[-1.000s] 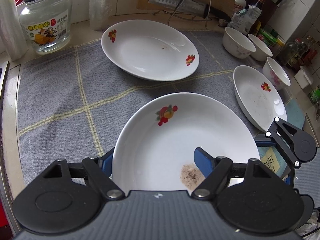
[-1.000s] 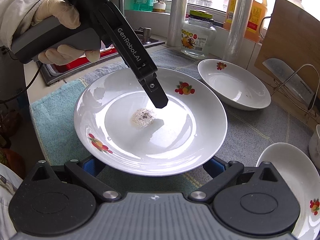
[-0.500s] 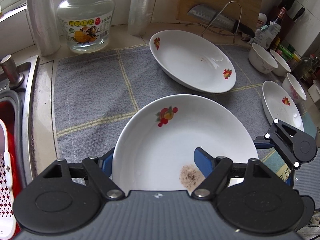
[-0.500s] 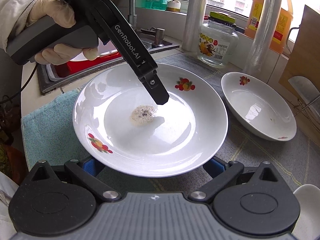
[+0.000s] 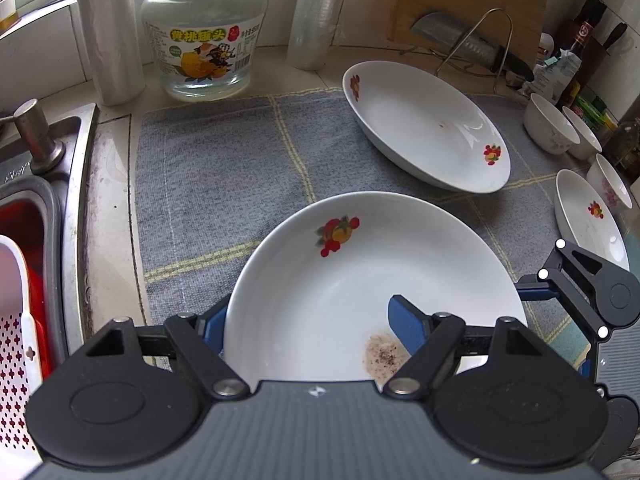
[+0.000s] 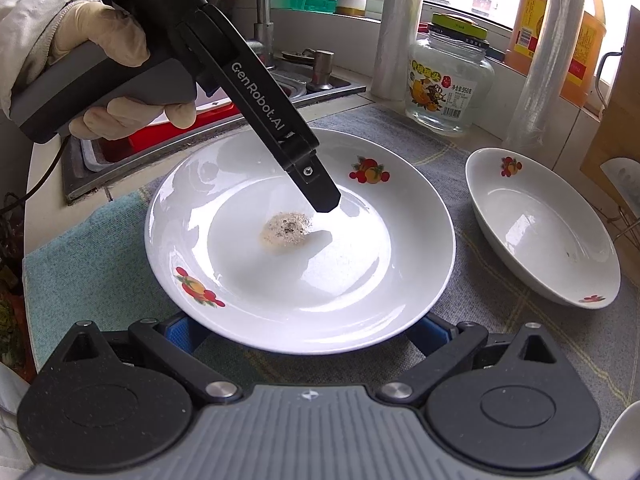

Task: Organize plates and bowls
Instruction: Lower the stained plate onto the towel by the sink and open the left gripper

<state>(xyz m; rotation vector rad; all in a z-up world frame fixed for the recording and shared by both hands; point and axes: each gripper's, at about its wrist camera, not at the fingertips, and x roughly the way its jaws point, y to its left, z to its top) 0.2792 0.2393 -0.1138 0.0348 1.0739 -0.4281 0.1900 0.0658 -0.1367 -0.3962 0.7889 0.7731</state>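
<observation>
Hiding beneath plate, right tool's fingertips.

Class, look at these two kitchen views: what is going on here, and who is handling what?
A person in gloves holds a handheld gripper in each hand. The left gripper grips the rim of a white fruit-patterned plate with a speckled residue patch, one jaw inside the dish and one outside. The right gripper sits at the plate's opposite edge, its jaws straddling the rim. A second plate rests on the grey cloth; three small bowls wait beyond.

bare mat left, deep plate right
</observation>
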